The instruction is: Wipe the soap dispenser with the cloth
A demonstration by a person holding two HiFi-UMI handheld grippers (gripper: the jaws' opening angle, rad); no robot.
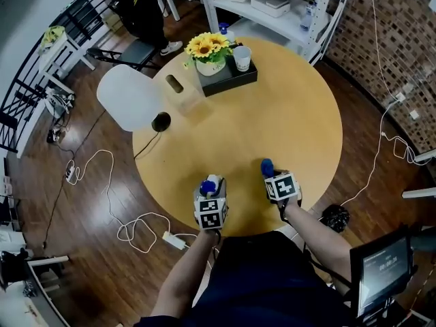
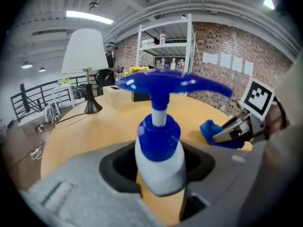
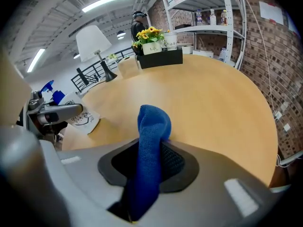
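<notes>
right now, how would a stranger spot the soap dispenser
Look at the round light-wood table, at its near edge by the person. There the left hand-held gripper clamps a white plastic soap dispenser. Its blue pump top and white body set it apart from the blue cloth in the right hand-held gripper beside it.

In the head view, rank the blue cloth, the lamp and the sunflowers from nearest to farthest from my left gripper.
1. The blue cloth, close by on the right.
2. The lamp, at the left edge of the table.
3. The sunflowers, at the far edge.
</notes>
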